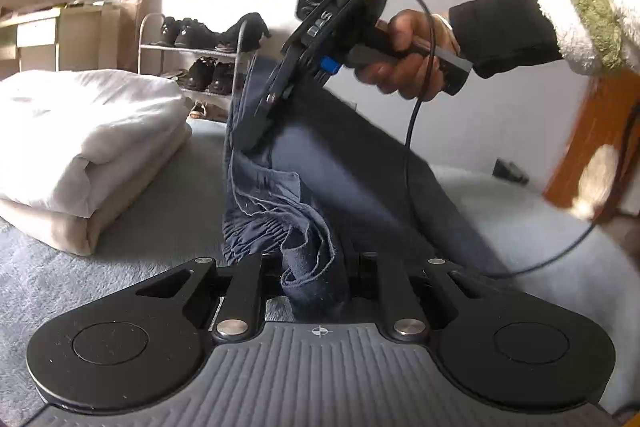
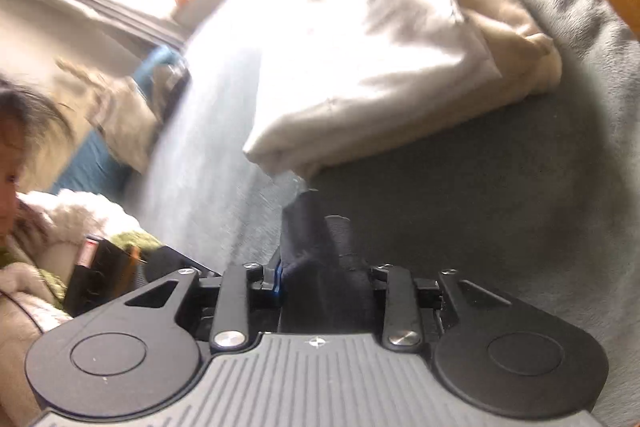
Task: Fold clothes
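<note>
While the left gripper [image 1: 312, 279] pinches one end of the dark garment [image 1: 344, 163], the cloth runs up-frame to the right gripper [image 1: 256, 131], likewise clamped on it above the bed [image 1: 160, 219]

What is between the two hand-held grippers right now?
The left wrist view shows only the dark navy fabric garment between them, running from the left hand-held gripper to the right hand-held gripper.
</note>
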`<control>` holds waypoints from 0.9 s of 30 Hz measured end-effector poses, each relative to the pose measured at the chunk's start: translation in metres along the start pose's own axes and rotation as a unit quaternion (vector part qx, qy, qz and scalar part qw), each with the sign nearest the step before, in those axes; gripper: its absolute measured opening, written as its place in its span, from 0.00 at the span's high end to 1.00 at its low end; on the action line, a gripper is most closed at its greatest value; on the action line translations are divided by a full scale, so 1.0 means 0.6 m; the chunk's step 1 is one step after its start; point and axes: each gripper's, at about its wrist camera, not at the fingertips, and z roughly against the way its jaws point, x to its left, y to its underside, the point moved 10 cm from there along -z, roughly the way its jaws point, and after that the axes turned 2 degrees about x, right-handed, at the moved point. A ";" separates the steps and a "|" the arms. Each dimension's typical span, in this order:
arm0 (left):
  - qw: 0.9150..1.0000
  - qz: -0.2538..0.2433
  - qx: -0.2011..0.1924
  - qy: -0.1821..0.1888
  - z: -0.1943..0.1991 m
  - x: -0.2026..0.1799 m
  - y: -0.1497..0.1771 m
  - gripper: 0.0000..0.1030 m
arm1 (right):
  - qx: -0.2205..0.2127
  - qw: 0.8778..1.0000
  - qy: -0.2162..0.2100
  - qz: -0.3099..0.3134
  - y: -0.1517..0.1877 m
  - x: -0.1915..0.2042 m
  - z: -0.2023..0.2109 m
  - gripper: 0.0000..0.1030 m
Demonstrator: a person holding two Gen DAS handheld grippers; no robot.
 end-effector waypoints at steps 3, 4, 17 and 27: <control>0.999 0.045 0.016 0.026 0.006 0.021 0.000 0.75 | -0.018 1.000 -0.014 0.001 0.012 -0.008 0.006 0.73; 0.997 0.062 0.019 0.035 0.009 0.031 0.000 0.71 | -0.023 1.000 -0.017 0.005 0.013 -0.009 0.008 0.73; 0.984 0.073 0.086 0.136 -0.020 0.112 -0.027 0.42 | -0.028 0.992 -0.079 0.093 0.034 0.027 0.048 0.73; 0.967 -0.044 0.152 0.197 -0.060 0.072 -0.057 0.36 | 0.031 0.968 -0.104 0.226 0.077 0.134 0.020 0.73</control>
